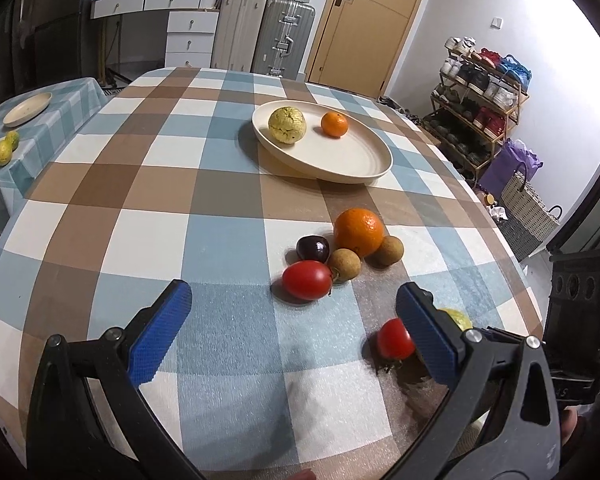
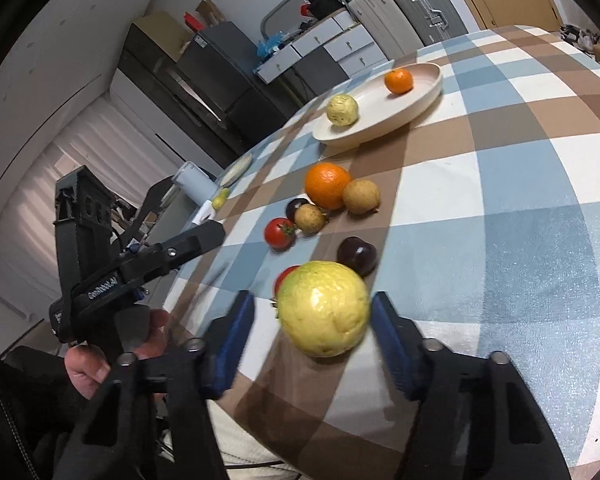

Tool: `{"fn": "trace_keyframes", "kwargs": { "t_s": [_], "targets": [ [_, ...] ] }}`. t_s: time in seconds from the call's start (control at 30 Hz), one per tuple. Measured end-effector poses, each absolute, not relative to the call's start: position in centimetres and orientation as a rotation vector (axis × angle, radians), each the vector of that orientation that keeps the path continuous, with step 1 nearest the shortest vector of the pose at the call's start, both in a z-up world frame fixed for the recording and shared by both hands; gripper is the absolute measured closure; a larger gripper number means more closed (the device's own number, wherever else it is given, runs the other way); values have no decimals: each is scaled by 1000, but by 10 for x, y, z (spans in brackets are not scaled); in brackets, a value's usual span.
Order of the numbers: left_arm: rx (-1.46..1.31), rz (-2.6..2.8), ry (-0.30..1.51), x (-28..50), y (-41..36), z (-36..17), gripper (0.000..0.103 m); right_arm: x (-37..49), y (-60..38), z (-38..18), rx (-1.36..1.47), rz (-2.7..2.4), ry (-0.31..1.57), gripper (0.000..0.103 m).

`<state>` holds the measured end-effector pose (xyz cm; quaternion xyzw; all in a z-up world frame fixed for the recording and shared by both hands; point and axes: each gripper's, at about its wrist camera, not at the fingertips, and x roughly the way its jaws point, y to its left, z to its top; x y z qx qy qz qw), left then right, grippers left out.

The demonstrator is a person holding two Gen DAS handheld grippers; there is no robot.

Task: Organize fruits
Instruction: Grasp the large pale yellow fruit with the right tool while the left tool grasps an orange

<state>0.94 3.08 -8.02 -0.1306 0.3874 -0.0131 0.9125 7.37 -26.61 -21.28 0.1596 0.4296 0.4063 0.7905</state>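
A round table draped in a blue, brown and white checked cloth (image 1: 148,184) is carrying a shallow cream oval plate (image 1: 364,168) towards its far side. Nearer, lying straight on the cloth, a large orange (image 1: 358,230), two small tan-brown round fruits (image 1: 344,264) (image 1: 388,251), a dark purple plum (image 1: 313,248) and a red oval tomato (image 1: 307,280) are sitting bunched together. Closer still, a second red tomato (image 1: 394,339), another dark plum (image 2: 356,255) and a big yellow-green round fruit (image 2: 324,308) are lying at the near edge.
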Motion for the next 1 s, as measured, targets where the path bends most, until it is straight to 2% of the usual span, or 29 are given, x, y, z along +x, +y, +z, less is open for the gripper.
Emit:
{"fn": "trace_keyframes", "kwargs": {
  "t_s": [0.27, 0.6, 1.0],
  "targets": [
    [-257, -24, 801, 23, 37, -78, 1, 74, -274, -215, 380, 887, 897, 54],
    [-186, -120, 852, 73, 22, -73, 1, 77, -292, -197, 460, 925, 778, 54],
    [-203, -247, 959, 126, 4, -95, 1, 91, -309, -188, 496, 919, 717, 54]
  ]
}}
